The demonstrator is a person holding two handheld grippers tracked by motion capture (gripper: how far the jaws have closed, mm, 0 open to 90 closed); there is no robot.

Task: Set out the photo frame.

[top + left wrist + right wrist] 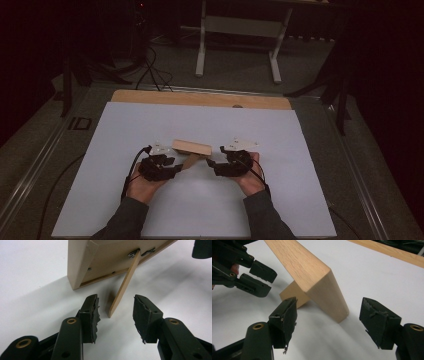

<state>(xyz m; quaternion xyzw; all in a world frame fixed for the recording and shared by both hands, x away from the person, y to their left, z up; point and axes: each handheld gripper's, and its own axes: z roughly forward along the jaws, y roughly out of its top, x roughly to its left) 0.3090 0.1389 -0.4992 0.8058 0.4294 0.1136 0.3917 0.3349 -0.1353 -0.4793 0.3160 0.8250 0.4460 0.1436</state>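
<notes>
A light wooden picture frame (pixel 191 147) stands tilted on the white sheet, propped by its thin back strut (pixel 189 161). My left gripper (pixel 176 167) is at the frame's left rear and open. Seen from the left gripper (pixel 115 308), the strut's foot (pixel 123 285) rests between and just beyond the pads, untouched, under the frame's back (pixel 107 260). My right gripper (pixel 210 165) is open at the frame's right end. From the right gripper (pixel 328 315), the frame's corner (pixel 312 272) sits between the spread jaws without contact, and the left gripper (pixel 260 278) is behind it.
The white sheet (pixel 150 210) covers most of the wooden tabletop (pixel 200 99), whose bare strip shows at the far edge. A person's hands and dark sleeves enter from the bottom. Cables (pixel 131 175) trail from the grippers. A white table stand (pixel 239 45) is on the floor beyond.
</notes>
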